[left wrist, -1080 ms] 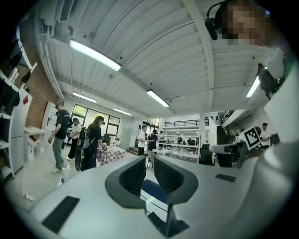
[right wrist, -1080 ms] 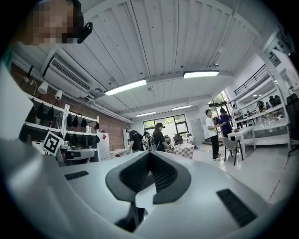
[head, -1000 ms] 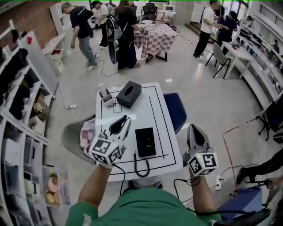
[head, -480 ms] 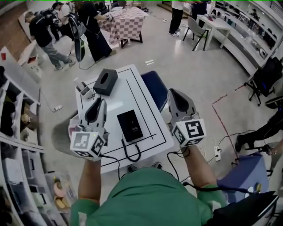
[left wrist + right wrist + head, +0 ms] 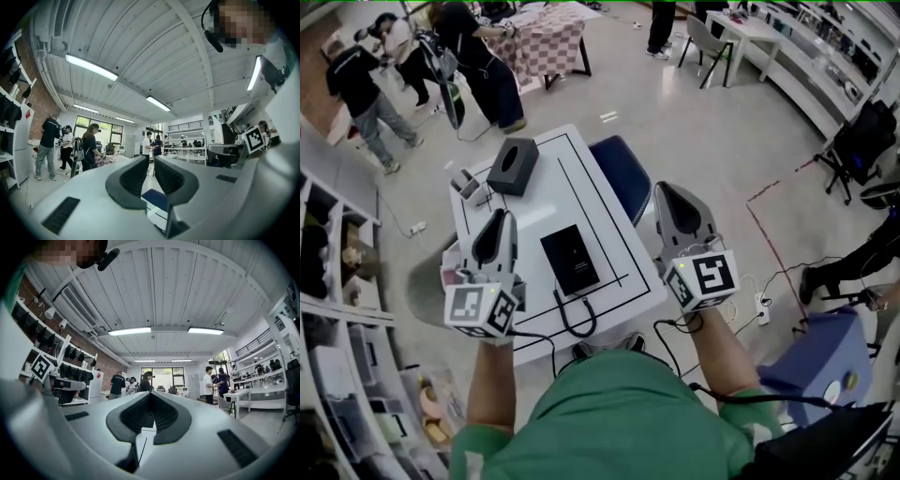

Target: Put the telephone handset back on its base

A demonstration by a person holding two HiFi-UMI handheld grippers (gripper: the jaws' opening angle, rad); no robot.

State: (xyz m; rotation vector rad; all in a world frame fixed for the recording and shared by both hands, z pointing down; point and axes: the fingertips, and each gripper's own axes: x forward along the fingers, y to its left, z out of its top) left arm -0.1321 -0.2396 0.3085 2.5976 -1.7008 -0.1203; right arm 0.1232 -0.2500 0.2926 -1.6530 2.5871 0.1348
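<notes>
One table; one black telephone; one tissue box; one blue chair; two grippers: left gripper, right gripper.

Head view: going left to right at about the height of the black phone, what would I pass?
In order: storage shelves → left gripper → black telephone → right gripper.

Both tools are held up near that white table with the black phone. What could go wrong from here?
The cord of the phone loops off the table's front edge, close to the person. An arm could snag it and drag the phone. Also, the left tool and right tool are both shut and empty, so reaching in without opening might just push the phone.
</notes>
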